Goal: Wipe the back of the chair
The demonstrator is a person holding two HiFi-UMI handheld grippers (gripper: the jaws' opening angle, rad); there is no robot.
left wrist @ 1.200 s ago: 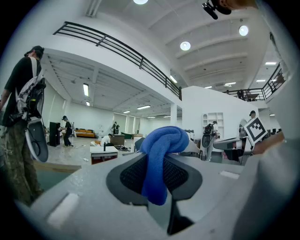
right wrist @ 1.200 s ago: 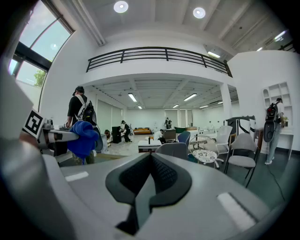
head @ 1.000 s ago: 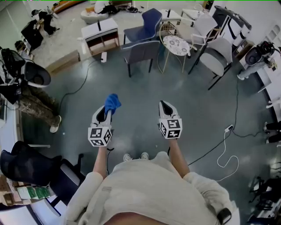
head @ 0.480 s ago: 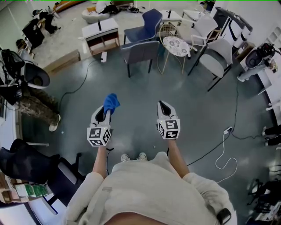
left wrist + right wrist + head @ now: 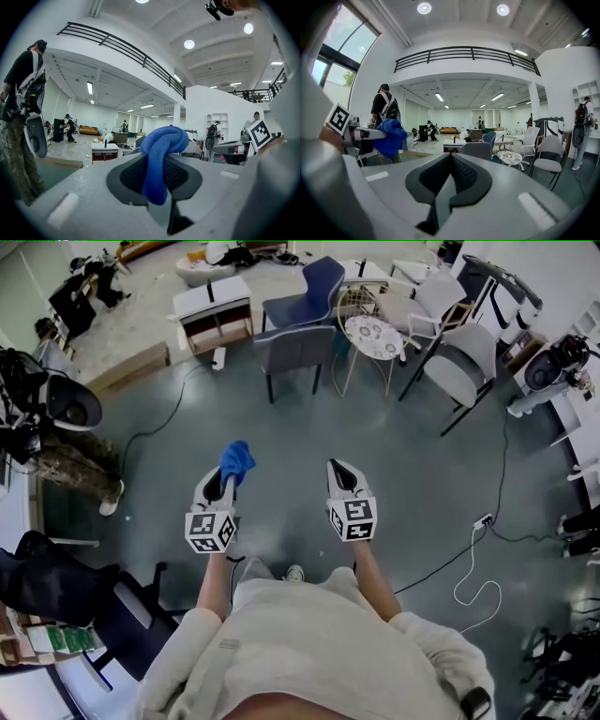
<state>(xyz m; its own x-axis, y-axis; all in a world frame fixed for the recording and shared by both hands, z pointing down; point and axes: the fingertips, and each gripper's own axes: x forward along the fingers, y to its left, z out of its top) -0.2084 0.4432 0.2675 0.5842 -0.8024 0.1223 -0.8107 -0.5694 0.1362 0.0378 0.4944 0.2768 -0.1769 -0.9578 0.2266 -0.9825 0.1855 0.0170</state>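
Observation:
A blue cloth [image 5: 236, 461] is bunched in my left gripper [image 5: 223, 482], which is shut on it and held out at waist height over the floor. In the left gripper view the blue cloth [image 5: 161, 154] hangs over the jaws and out of the left gripper [image 5: 157, 180]. My right gripper [image 5: 337, 470] is level beside it, shut and empty; its jaws meet in the right gripper [image 5: 449, 177] view. A grey chair [image 5: 292, 348] stands well ahead with its back towards me, also seen as the grey chair [image 5: 477, 150]. Neither gripper is near it.
Behind the grey chair is a blue chair [image 5: 319, 287]; a round patterned table [image 5: 373, 336] and a pale chair [image 5: 461, 362] stand to its right. A person in camouflage trousers [image 5: 70, 465] stands left. A black office chair [image 5: 56, 587] is near left, a white cable [image 5: 473, 568] right.
The person has stepped forward; one foot is now hidden under the body. My right gripper has drifted a little left towards the other. The cloth stays gripped.

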